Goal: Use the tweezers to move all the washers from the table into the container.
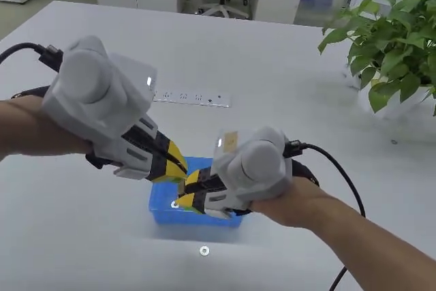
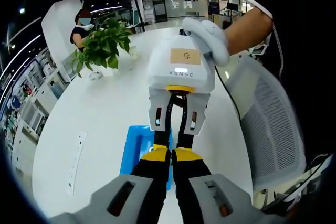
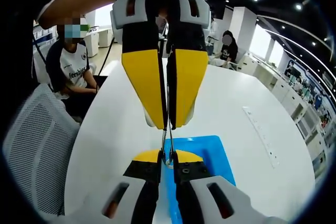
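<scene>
Washer (image 1: 204, 251) lies flat on the table just in front of the container (image 1: 194, 220), on the person's side of it and apart from its wall. Both grippers meet over the container, tip to tip. The left gripper (image 1: 179, 167) comes in from the container's left and the right gripper (image 1: 191, 194) from its right. The right gripper view shows the left gripper's yellow jaws pressed together on the tweezers (image 3: 167, 129). Their thin prongs run straight from those jaws down toward the right gripper's own. The right gripper's jaws stand drawn in close on either side of the prong tips, but I cannot tell whether they actually pinch them. A small pale ring (image 1: 175, 204) shows at the tips over the container's left part; it may be another washer, but it is too small to be sure. The tweezers' long axis points down into the container, so the loose washer lies off that line, nearer the person. My judgement is that the tips must lift over the container's front wall and come back toward the person to reach it. The right gripper looks slightly nearer to it. A power strip (image 1: 191, 98) lies well beyond the container and a plant (image 1: 388, 46) far to its right; neither stands in the way
</scene>
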Available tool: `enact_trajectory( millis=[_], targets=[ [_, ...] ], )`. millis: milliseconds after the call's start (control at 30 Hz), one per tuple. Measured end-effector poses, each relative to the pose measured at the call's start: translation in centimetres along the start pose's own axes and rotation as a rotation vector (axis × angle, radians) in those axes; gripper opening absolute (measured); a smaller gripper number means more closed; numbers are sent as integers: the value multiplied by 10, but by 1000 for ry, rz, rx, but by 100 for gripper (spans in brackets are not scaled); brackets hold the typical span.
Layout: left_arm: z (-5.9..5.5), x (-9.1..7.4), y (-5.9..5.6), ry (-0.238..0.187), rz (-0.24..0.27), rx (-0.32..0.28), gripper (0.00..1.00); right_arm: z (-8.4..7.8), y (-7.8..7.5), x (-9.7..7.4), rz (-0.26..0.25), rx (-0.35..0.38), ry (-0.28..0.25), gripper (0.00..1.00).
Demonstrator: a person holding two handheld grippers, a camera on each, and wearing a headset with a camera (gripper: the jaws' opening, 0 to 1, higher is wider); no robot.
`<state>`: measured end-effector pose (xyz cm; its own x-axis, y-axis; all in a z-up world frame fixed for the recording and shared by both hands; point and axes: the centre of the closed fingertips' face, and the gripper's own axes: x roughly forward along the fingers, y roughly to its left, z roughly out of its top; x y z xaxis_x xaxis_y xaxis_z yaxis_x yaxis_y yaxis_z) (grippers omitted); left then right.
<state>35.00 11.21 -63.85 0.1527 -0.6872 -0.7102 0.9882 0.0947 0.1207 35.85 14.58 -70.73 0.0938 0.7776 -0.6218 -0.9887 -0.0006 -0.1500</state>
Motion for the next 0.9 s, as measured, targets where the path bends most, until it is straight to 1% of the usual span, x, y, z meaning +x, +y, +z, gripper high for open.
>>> enact_trajectory(
  millis=[333,567,900],
  targets=[
    [-4,7,13,-3,-7,0,6,-7,-12,3,-5,6,3,10],
    [-8,14,20,1,-15,-3,6,-15,-19,7,-3,19,6,10],
    [-19,25,28,11,-30,-15,6,-28,-26,17,17,36,12,10]
  ],
)
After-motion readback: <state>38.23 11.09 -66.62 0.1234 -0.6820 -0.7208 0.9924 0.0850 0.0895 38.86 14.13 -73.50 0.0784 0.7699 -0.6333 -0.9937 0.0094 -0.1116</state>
